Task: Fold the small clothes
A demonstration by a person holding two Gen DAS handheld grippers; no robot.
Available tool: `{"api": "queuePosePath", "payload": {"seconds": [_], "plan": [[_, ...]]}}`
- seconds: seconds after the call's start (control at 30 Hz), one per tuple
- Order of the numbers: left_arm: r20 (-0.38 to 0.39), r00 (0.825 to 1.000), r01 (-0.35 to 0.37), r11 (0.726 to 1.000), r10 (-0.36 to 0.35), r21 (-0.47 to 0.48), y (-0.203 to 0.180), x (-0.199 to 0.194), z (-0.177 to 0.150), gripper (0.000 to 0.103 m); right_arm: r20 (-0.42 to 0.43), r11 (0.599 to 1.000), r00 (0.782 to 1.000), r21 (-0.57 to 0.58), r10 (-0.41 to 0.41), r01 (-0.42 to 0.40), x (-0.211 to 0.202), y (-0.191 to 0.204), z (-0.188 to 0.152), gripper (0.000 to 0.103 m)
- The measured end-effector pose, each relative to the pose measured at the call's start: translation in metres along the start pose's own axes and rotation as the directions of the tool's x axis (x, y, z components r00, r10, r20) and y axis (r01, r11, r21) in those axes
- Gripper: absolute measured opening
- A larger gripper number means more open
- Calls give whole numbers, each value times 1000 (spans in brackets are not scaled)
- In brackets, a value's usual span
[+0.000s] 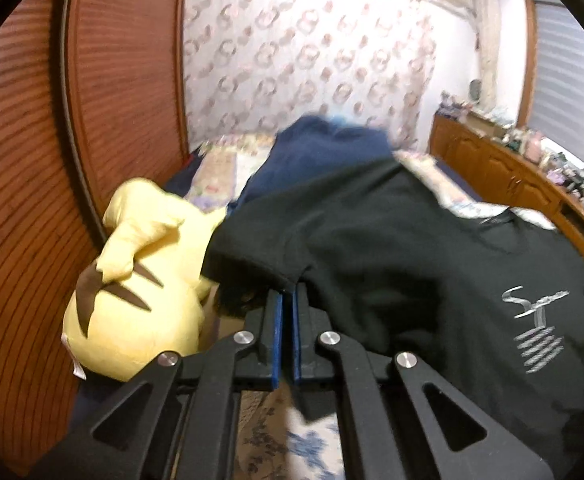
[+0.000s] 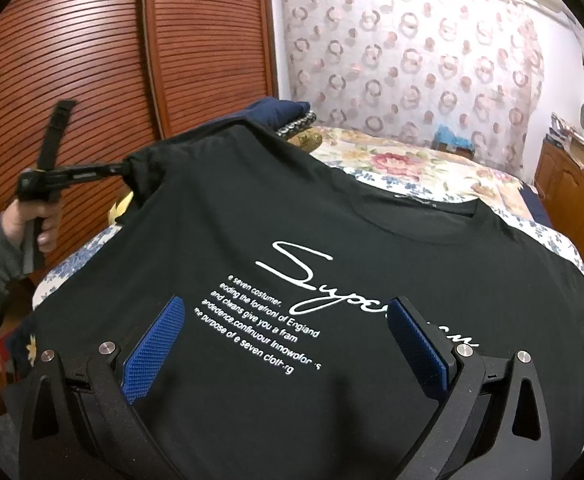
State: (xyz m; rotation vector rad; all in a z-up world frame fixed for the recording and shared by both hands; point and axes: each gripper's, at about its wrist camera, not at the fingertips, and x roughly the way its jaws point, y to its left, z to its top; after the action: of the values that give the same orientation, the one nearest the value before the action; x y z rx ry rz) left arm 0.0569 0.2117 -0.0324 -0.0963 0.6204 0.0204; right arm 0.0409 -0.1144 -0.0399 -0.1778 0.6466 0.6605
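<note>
A black T-shirt (image 2: 252, 216) with white lettering lies front up on the flowered bed. My left gripper (image 1: 289, 294) is shut on the edge of the T-shirt's left sleeve (image 1: 260, 256) and holds it lifted off the bed. It also shows in the right wrist view (image 2: 122, 168), pinching the sleeve. My right gripper (image 2: 288, 312) is open, its blue pads (image 2: 156, 344) spread wide over the shirt's chest print, holding nothing.
A yellow plush toy (image 1: 132, 280) lies at the bed's left edge beside the wooden louvred wardrobe doors (image 1: 32, 160). Folded navy clothes (image 2: 280, 112) are stacked at the head of the bed. A wooden cabinet (image 1: 512, 176) with clutter runs along the right wall.
</note>
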Motion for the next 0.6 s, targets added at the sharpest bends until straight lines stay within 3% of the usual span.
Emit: {"api": "queuePosePath", "payload": {"seconds": [0.23, 0.43, 0.5, 0.6], "plan": [[71, 990, 111, 988, -119, 109, -61, -36, 35, 0, 31, 999, 999, 32, -23, 22, -14, -16, 2, 103], [68, 971, 211, 955, -230, 210, -124, -49, 56, 0, 58, 997, 997, 62, -52, 49, -29, -34, 3, 103], [46, 966, 235, 941, -253, 242, -143, -47, 58, 2, 64, 996, 996, 74, -58, 54, -32, -40, 2, 103], [21, 965, 248, 932, -262, 264, -160, -45, 55, 14, 68, 994, 996, 91, -66, 59, -36, -47, 1, 103]]}}
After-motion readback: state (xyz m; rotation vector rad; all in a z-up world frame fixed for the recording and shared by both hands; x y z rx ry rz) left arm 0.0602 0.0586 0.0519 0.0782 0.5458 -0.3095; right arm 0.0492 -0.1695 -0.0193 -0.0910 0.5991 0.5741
